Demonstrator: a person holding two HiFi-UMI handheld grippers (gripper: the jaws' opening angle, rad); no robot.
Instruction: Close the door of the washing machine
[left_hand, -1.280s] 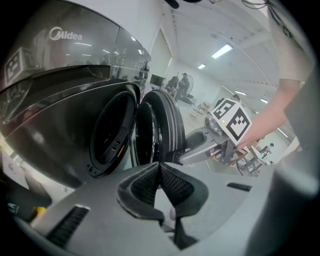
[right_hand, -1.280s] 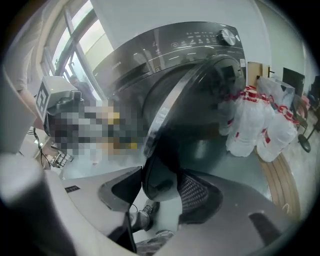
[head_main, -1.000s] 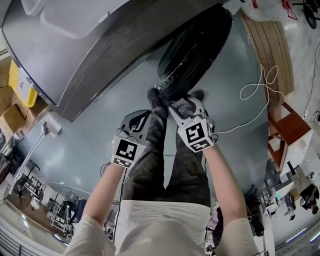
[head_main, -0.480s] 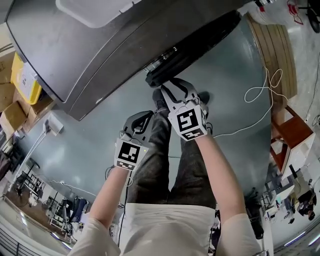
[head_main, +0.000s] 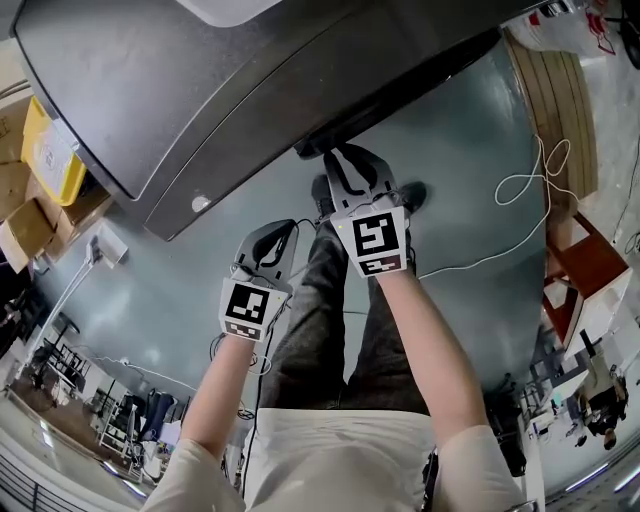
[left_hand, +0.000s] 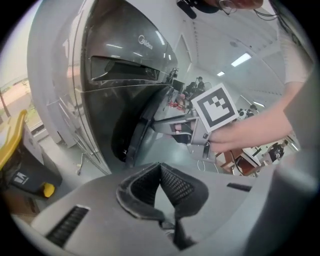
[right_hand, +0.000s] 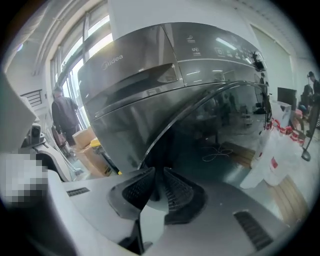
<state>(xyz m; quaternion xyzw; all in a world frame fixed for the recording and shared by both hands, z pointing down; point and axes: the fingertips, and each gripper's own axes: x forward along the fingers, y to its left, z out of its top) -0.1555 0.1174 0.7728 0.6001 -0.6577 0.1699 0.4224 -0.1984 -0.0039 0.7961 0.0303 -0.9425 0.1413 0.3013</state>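
Door (head_main: 420, 85) of the washing machine (head_main: 150, 90) stands almost shut, with a dark gap showing at its edge; by my judgement only the last push and the latching are left. Right gripper (head_main: 345, 160) is at that edge, its fingers just closing to a narrow gap with nothing between. Left gripper (head_main: 280, 235) hangs back, fingers together, empty. "Midea" (right_hand: 114, 62) reads on the front.

Head view: above person's forearms (head_main: 432, 330), steeply down on dark grey front-loading washing machine (head_main: 200, 100), fairly near. Left gripper view: behind left gripper (left_hand: 160, 166), low, along machine front. Right gripper view: behind right gripper (right_hand: 157, 172), close on round dark glass door (right_hand: 215, 130). All share door.
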